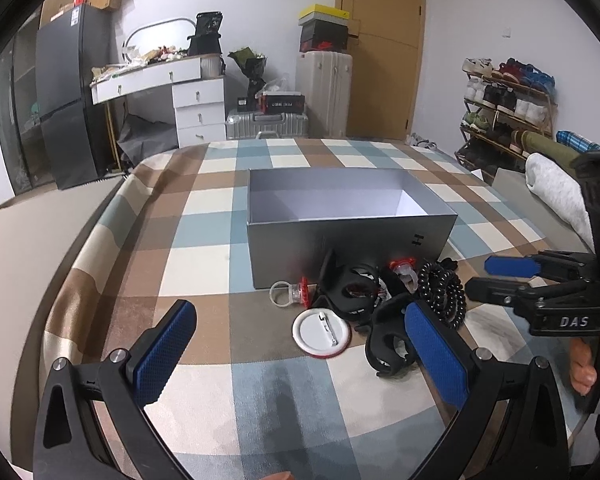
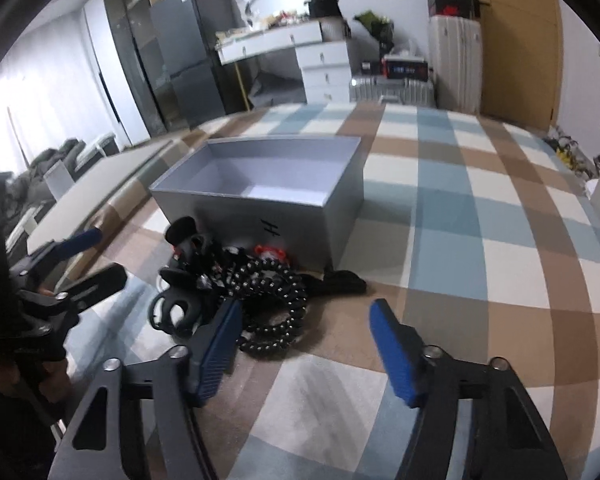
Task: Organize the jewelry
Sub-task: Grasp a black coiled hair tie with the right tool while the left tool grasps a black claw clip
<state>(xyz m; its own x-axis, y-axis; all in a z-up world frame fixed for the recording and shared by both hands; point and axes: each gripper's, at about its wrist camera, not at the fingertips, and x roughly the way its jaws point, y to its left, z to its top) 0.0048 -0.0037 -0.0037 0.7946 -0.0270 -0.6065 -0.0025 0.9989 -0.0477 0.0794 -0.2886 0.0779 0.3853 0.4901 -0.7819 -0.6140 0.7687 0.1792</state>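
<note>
An open grey box (image 1: 352, 240) stands on the checked cloth, empty inside; it also shows in the right wrist view (image 2: 260, 216). In front of it lies a pile of jewelry: a white round pin badge (image 1: 321, 333), a black spiral bracelet (image 1: 442, 290) (image 2: 272, 304), black ring-shaped clips (image 1: 388, 340) (image 2: 176, 312), and clear rings with red tops (image 1: 292, 294) (image 1: 402, 268). My left gripper (image 1: 300, 340) is open just short of the badge. My right gripper (image 2: 304, 328) is open beside the spiral bracelet, also seen from the left wrist (image 1: 480, 276).
The checked cloth (image 1: 204, 248) covers a bed or table. A rolled white towel (image 1: 556, 196) lies at the right edge. Beyond are a desk with drawers (image 1: 196, 104), suitcases (image 1: 324, 92), a shoe rack (image 1: 504, 108) and a door.
</note>
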